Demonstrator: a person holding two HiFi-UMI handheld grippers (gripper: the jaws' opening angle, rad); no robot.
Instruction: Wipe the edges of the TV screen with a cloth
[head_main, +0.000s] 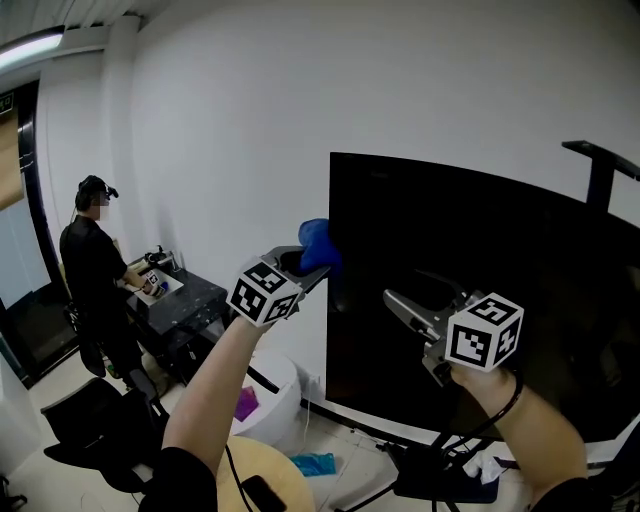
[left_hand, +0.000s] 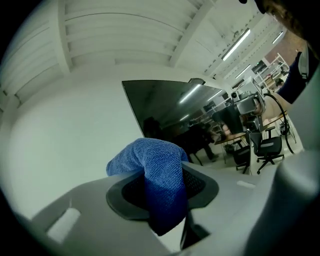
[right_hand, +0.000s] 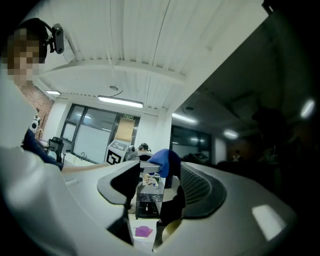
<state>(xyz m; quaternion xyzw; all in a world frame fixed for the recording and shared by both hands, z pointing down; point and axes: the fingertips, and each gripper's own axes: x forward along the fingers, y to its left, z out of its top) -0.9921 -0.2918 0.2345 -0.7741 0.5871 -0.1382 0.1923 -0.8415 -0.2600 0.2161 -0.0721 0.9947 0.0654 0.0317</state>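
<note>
A large dark TV screen (head_main: 480, 300) stands on a stand against the white wall. My left gripper (head_main: 305, 268) is shut on a blue cloth (head_main: 316, 243), which is held up at the screen's left edge, near the top corner. In the left gripper view the cloth (left_hand: 157, 175) bulges out between the shut jaws, with the TV screen (left_hand: 170, 110) beyond it. My right gripper (head_main: 405, 320) hovers in front of the screen's middle, open, with nothing between its jaws. In the right gripper view the gripper (right_hand: 150, 195) faces the blue cloth (right_hand: 165, 160), which is farther off.
A person (head_main: 95, 260) stands at a dark table (head_main: 185, 295) at the left. A white bin (head_main: 275, 395) with a purple cloth (head_main: 246, 404) sits below the left arm. A teal cloth (head_main: 313, 464) lies on the floor by the TV stand base (head_main: 440, 480).
</note>
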